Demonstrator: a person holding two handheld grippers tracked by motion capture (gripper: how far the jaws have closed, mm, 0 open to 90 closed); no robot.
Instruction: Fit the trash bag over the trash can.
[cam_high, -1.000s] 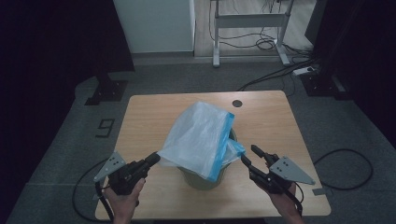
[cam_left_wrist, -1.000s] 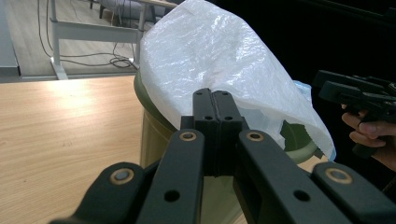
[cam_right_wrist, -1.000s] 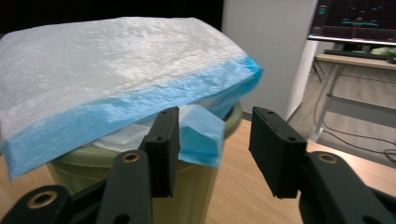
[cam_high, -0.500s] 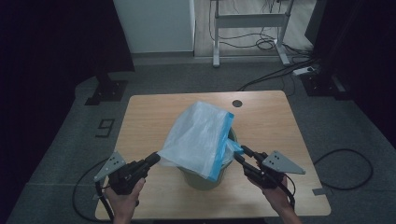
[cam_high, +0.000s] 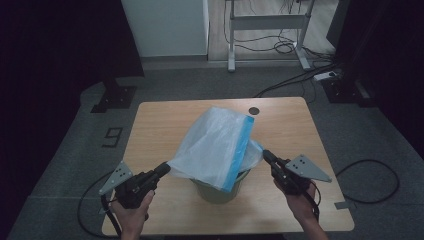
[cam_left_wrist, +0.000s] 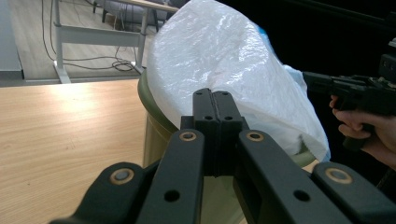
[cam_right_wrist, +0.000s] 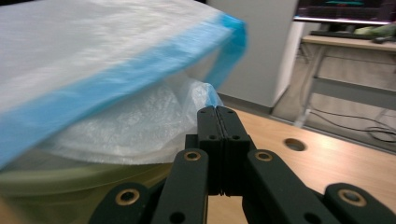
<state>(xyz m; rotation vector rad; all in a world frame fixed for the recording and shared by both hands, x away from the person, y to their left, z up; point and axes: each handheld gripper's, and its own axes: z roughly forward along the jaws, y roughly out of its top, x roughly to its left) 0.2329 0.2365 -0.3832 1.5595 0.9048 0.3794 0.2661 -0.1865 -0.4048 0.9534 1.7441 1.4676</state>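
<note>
Now, far left in the high view, the left gripper (cam_high: 164, 169) sits low over the wooden worktop (cam_high: 155, 130), its fingers pointing at the near left edge of the white plastic bag (cam_high: 212, 145). The left gripper view brings it close: the two fingers (cam_left_wrist: 204, 114) are pressed flat together, and they appear to pinch a bit of the bag's film right where it drapes over the rim of the olive-green bin (cam_left_wrist: 154, 135), though whether film is really caught between them is hard to tell. The high view is too distant to show that.

Centre stage, the bin (cam_high: 220, 192) stands near the front edge of the worktop, with the bag draped over it and billowing up and away; a blue band (cam_high: 239, 152) runs along the bag's right side. The left gripper view shows the bin's side wall, which the high view mostly hides under plastic.

Over to the right, the right gripper (cam_high: 266, 156) meets the bag's right-hand flap. Its fingers have just been closing, and the right gripper view shows them (cam_right_wrist: 209, 123) shut tight, tips against a fold of thin film (cam_right_wrist: 201, 95) beneath the blue band (cam_right_wrist: 112, 81); a grip on it looks likely, not certain. That view also catches the round hole in the worktop (cam_right_wrist: 294, 143), seen at the far edge from above.
</note>
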